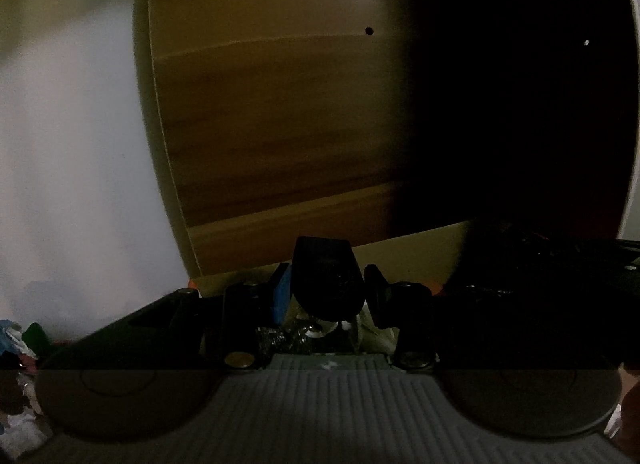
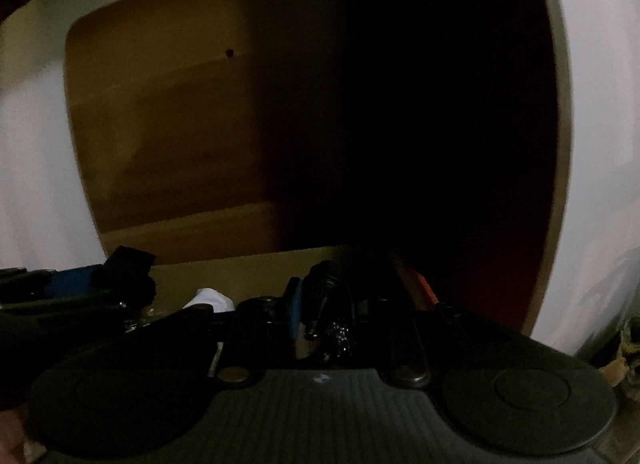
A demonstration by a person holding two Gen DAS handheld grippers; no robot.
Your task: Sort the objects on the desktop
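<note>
Held object, left: a dark, rounded, wedge-shaped object (image 1: 326, 280) is sitting between the fingers of the left gripper (image 1: 326, 292), at 6 o'clock in the left wrist view. I am reading the fingers as closed against its two sides; too dark for me to name the item.

Left fingers: a blue pad (image 1: 281, 296) is showing on the finger at the object's 9 o'clock side; the other finger (image 1: 376, 288) is pressing at its 3 o'clock side.

Held object, right: a slim black item (image 2: 330, 304) with a glinting lower part is lying between the fingers of the right gripper (image 2: 328, 304). I cannot tell whether the jaws are actually clamping it or only flanking it; the area is nearly black.

Other clutter: a small white object (image 2: 212, 298) is lying at 9 o'clock of the right gripper; an orange-red piece (image 2: 424, 290) is showing at its 3 o'clock. The left gripper is appearing at the far 9 o'clock edge of the right wrist view.

Surroundings: both cameras are facing a wooden panel (image 1: 272, 103), lit at its 9 o'clock half and falling into deep shadow toward 3 o'clock, with a small dark hole (image 1: 369, 30) near 12 o'clock. A pale wall (image 1: 60, 143) is framing it at 9 o'clock.
</note>
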